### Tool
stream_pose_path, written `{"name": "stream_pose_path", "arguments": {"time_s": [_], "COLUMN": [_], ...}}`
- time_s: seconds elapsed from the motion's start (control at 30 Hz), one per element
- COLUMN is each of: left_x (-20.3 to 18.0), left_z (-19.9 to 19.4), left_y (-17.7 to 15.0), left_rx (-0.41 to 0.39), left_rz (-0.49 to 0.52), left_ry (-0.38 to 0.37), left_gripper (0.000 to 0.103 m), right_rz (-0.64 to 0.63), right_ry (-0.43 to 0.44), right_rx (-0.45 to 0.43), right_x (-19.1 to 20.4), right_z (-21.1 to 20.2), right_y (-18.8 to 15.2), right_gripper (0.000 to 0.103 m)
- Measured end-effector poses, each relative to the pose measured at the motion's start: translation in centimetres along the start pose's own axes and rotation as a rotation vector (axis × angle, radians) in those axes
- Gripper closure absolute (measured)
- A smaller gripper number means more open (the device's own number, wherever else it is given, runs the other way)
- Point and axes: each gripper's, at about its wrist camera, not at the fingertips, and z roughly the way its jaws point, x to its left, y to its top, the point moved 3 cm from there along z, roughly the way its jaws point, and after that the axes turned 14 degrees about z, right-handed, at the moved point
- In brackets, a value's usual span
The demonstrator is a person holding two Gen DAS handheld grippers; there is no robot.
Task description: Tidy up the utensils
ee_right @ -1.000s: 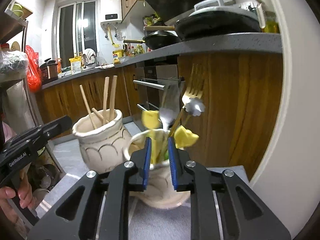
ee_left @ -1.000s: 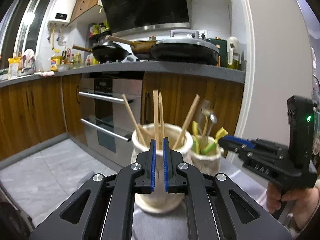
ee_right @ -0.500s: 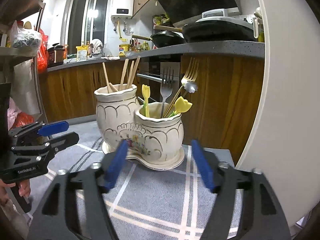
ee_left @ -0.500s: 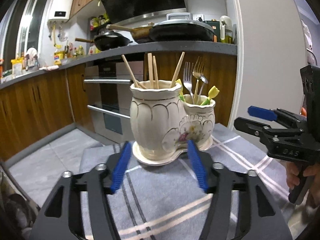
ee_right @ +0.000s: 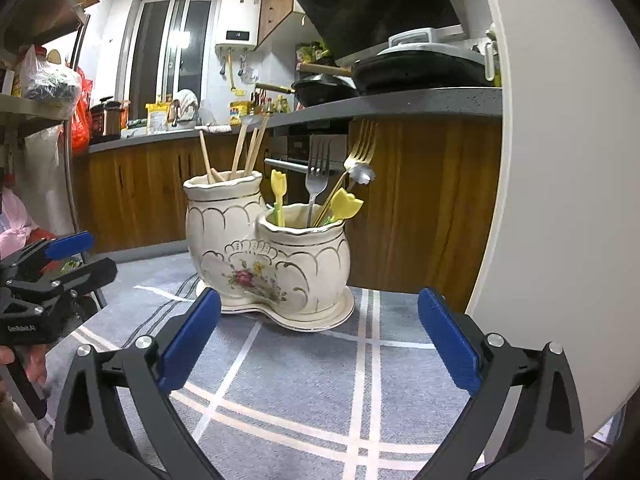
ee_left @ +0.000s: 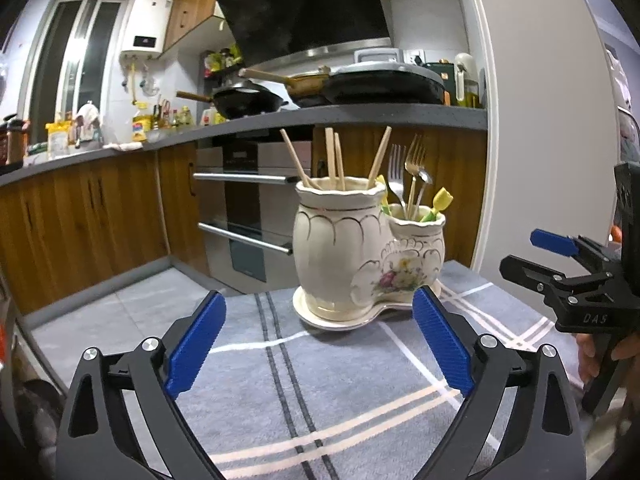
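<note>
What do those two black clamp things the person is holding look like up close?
Both are matte black plastic frames with silver screw heads. Each finger ends in a ribbed blue pad. The left gripper carries white "GenRobot.AI" lettering on its side; the right gripper reads "DAS". No cables or sleeves show.

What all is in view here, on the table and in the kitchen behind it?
Ceramic holder: one, cream with a flower, tall pot joined to short pot, on the cloth.
Chopsticks: about four, wooden, in the tall pot.
Forks: one silver, one gold, in the short pot.
Tulip-topped picks: two, yellow, in the short pot.
Tablecloth: one, grey with white stripes.
Pans: several, dark, on the counter behind.
Oven: one, steel, under the counter.
Left gripper: black, blue pads, jaws opening, nothing between them.
Right gripper: same, jaws opening, empty.
</note>
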Motion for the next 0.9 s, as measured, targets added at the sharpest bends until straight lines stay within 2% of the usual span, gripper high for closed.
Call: {"name": "stream_pose_path", "arguments": {"time_s": [0.37,0.9], "left_x": [-0.08,0.55], "left_z": [-0.72,-0.91], "left_y": [0.15,0.14], "left_rx": [-0.028,-0.015], "left_rz": [0.017,0.002], "left_ry": [0.028,0.068], "left_gripper": [0.006,0.005], "right_rz": [-0.004,0.004], "right_ry": [0.011,0.007], "right_rx": [-0.05,-0.047], "right_x": [0.17,0.06], "right_z": [-0.93,-0.97], "right_y": [0.07,0.12], "right_gripper": [0.006,0.006]}}
